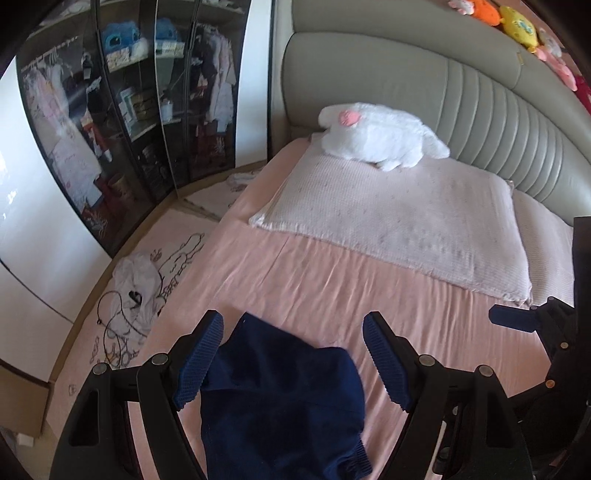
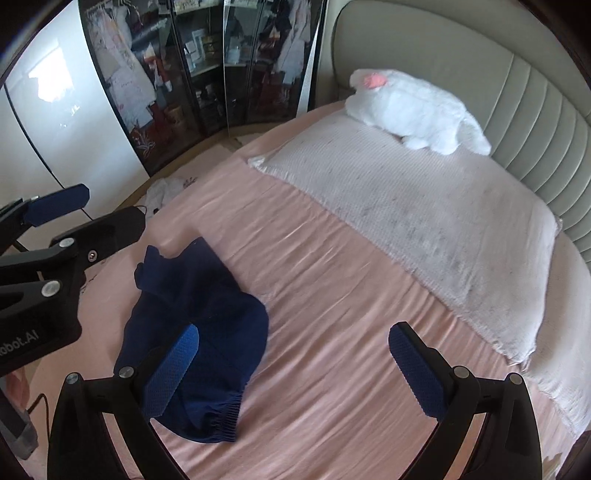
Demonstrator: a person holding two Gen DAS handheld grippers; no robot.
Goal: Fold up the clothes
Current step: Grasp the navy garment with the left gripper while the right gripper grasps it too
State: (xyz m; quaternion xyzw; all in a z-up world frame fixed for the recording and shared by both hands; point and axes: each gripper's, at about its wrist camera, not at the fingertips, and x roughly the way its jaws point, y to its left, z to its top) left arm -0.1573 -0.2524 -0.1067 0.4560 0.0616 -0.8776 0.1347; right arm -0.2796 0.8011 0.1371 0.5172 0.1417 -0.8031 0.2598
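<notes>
Holding both sets of jaws spread wide, you are gripping nothing: the left gripper (image 1: 293, 347) is hanging over the crumpled navy garment (image 2: 195, 306) on the pink bed (image 2: 332, 295), the right gripper (image 2: 293, 354) just beside it.

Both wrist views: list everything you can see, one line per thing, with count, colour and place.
Garment: one, navy blue, crumpled on the sheet, elastic hem toward the cameras.
Bed sheet: one, pink, wrinkled, covering the bed.
Pillow: one, pale pink-white, at the head of the bed.
Plush toy: one, white with a pink patch, on the pillow.
Headboard: one, grey, padded, behind the pillow.
Small plush toys: several, orange, yellow, pink, on top of the headboard.
Wardrobe: one, dark glass doors, beside the bed.
White cloth: one, on the floor.
Left gripper: black, blue pads, open over the garment.
Right gripper: black, blue pads, open.
</notes>
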